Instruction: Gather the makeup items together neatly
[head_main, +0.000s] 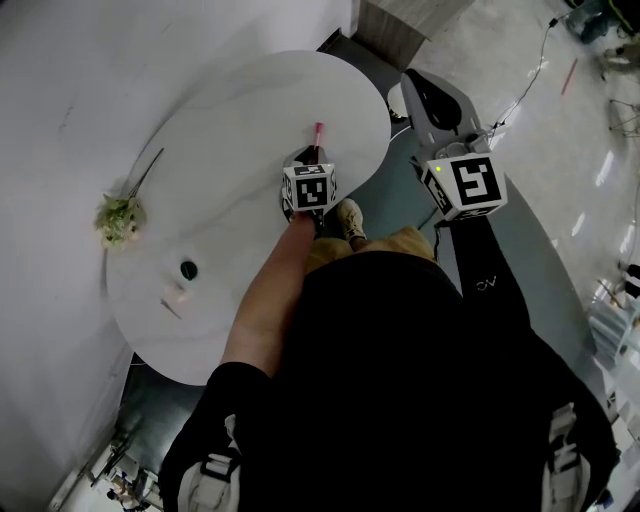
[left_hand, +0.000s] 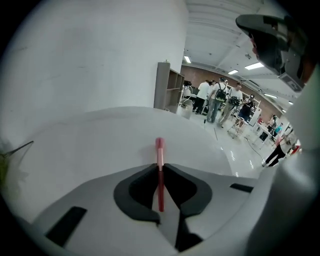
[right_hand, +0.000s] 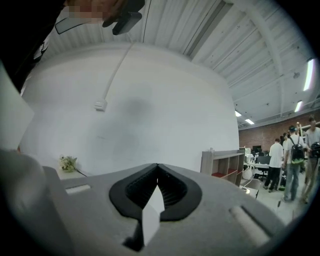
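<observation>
A slim pink-red makeup pencil (left_hand: 159, 150) pokes out past the tips of my left gripper (left_hand: 160, 166), which is shut on its lower shaft. In the head view the same pencil (head_main: 318, 133) points away from my left gripper (head_main: 313, 157) over the right part of the round white table (head_main: 240, 110). A small black round item (head_main: 188, 269) and a pale pinkish item (head_main: 176, 296) lie together near the table's front left. My right gripper (head_main: 422, 88) hangs off the table's right side over the floor. Its jaws (right_hand: 158, 166) are shut with nothing between them.
A sprig of pale flowers (head_main: 120, 216) with a long stem lies at the table's left edge against the white wall, and the flowers (right_hand: 67, 163) show small in the right gripper view. A shelf unit (left_hand: 167, 92) and several people stand far behind.
</observation>
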